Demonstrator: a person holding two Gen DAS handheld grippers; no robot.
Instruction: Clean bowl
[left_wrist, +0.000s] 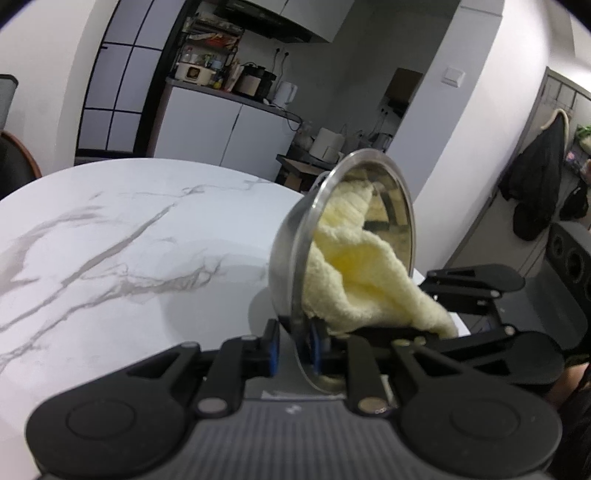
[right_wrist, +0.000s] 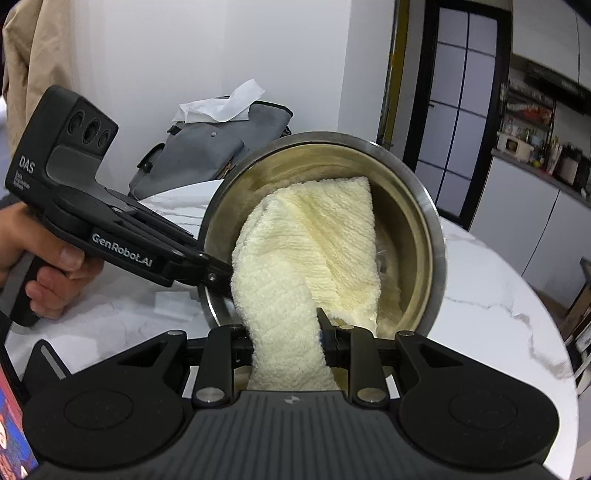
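A steel bowl (left_wrist: 291, 240) is held tilted on its side above the marble table (left_wrist: 110, 229). My left gripper (left_wrist: 295, 347) is shut on the bowl's lower rim, one blue pad on each side of it. In the right wrist view the bowl (right_wrist: 424, 206) opens toward the camera, with the left gripper (right_wrist: 207, 273) clamped on its left rim. My right gripper (right_wrist: 284, 339) is shut on a pale yellow cloth (right_wrist: 317, 243) that reaches into the bowl and lies against its inner wall. The cloth (left_wrist: 354, 269) also shows in the left wrist view, hanging out of the bowl.
A grey bag (right_wrist: 214, 147) with white paper on top stands at the table's far side near the wall. A kitchen counter (left_wrist: 229, 92) with appliances lies beyond the table. A dark coat (left_wrist: 535, 177) hangs at the right. The table's rounded edge (right_wrist: 546, 332) is at the right.
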